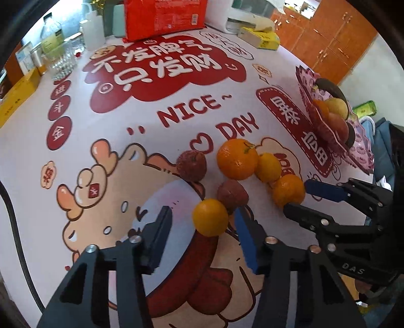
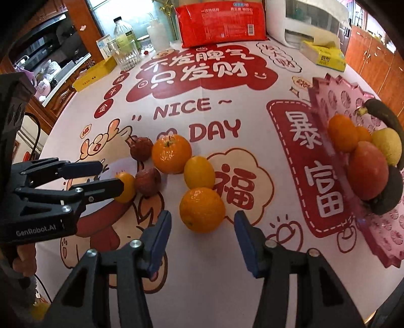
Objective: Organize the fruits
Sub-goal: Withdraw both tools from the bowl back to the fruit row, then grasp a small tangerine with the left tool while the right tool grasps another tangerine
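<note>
Several loose fruits lie on the printed tablecloth: a big orange (image 1: 237, 159) (image 2: 171, 154), a yellowish one (image 2: 199, 172) and two wrinkled dark red fruits (image 1: 192, 165) (image 1: 232, 194). My left gripper (image 1: 202, 214) (image 2: 111, 175) points down around a small orange (image 1: 210, 217) (image 2: 126, 188). Its right pad is close to the fruit, and a gap shows on the left. My right gripper (image 2: 202, 214) (image 1: 296, 196) straddles another orange (image 2: 202, 209) (image 1: 287, 194) with small gaps on both sides. A pink tray (image 2: 328, 88) (image 1: 310, 83) on the right holds oranges, a lemon, a red fruit and dark bananas.
At the table's far edge stand a red package (image 2: 222, 22), a bottle (image 2: 123, 32), drinking glasses (image 2: 126, 55), yellow boxes (image 2: 96, 73), a white appliance (image 2: 303, 22) and a tissue box (image 2: 325, 56). A black cable (image 1: 15, 239) runs along the left. Wooden cabinets lie beyond the table.
</note>
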